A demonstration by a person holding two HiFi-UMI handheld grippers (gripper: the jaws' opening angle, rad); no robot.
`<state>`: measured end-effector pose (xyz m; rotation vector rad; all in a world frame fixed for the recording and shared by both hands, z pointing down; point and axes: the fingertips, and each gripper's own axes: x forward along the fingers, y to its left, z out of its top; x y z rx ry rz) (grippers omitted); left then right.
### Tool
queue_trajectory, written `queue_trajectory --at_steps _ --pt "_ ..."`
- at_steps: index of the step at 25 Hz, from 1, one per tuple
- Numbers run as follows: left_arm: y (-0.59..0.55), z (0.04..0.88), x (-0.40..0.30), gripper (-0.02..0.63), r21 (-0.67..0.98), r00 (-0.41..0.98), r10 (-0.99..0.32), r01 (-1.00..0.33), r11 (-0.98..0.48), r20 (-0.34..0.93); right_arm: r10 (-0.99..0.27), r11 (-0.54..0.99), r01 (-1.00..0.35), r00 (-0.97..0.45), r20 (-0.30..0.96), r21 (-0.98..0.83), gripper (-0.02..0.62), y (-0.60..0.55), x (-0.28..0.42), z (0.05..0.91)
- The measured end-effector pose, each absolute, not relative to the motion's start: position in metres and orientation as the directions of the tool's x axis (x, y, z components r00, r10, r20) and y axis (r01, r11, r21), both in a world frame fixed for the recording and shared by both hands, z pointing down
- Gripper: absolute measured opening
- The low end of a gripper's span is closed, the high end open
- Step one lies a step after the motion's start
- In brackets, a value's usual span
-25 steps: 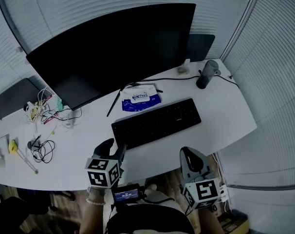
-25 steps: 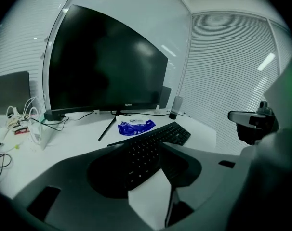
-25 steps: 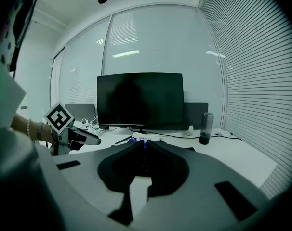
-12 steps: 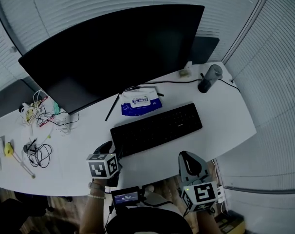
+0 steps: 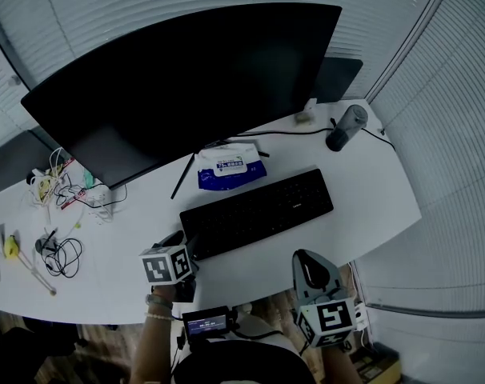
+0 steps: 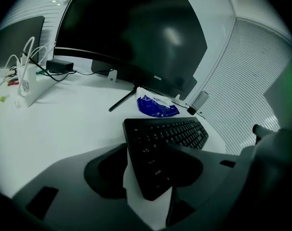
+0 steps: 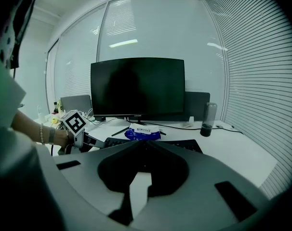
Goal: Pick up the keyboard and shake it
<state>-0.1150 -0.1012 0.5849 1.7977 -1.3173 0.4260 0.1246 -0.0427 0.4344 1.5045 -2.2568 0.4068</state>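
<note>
Head view: the black keyboard [image 5: 257,212] lies flat and slanted on the white desk [image 5: 370,184], in front of the monitor [image 5: 186,78]. A wipes pack [image 5: 230,166] sits just behind it. The left gripper [image 5: 181,245] is at the keyboard's left end. The right gripper [image 5: 306,258] hangs off the desk's near edge, apart from the keyboard.

Left gripper view: the jaws are spread wide with the keyboard's near left corner between them. It is not clamped; bare desk shows on one side, and the other pad may be touching, hard to tell.

Right gripper view: the jaws are pressed together with nothing between them, and the keyboard is ahead of the tips.

Handling, my guess: a stiff, light, long plastic slab. Held by one end it would lever and twist, and the smooth casing could slip when shaken. Better to pinch the frame at both short ends, keeping off the keys.
</note>
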Motion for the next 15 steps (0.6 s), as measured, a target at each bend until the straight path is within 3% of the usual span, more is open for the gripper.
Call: queue_trajectory --at_steps 15 --pt "-0.101 0.601 -0.11 0.196 0.543 0.447 -0.603 -0.839 -0.027 0.661 -0.802 0.373 -0.928 -0.33 0.499 -0.014 0.043 -0.044 0.129 0.44"
